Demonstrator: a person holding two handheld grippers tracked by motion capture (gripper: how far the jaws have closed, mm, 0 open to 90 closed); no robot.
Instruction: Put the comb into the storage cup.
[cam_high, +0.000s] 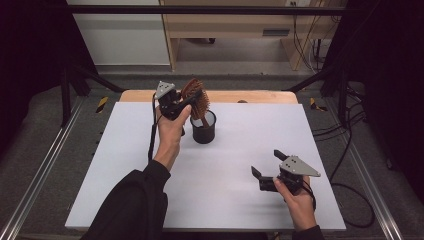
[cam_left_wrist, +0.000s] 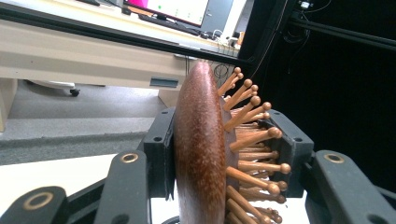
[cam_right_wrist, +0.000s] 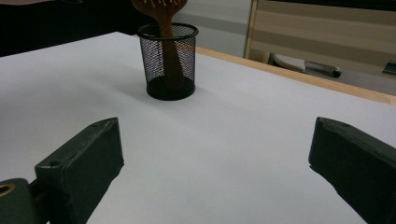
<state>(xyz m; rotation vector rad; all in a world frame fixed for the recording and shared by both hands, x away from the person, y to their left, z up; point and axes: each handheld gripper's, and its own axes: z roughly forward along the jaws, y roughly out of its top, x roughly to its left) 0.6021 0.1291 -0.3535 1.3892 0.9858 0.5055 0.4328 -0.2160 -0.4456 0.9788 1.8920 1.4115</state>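
A brown wooden hairbrush stands with its handle down inside a black mesh cup near the table's back middle. My left gripper is shut on the brush head; in the left gripper view the two black jaws press the smooth back of the hairbrush on one side and its wooden pins on the other. My right gripper rests low at the front right, jaws wide apart with nothing between them. In the right gripper view the mesh cup stands ahead with the hairbrush handle inside it.
The white table top has a wooden strip along its back edge. Beyond stand a wooden desk and dark frame rails; cables lie on the floor at the right. A knife-like object lies past the table's far edge in the right gripper view.
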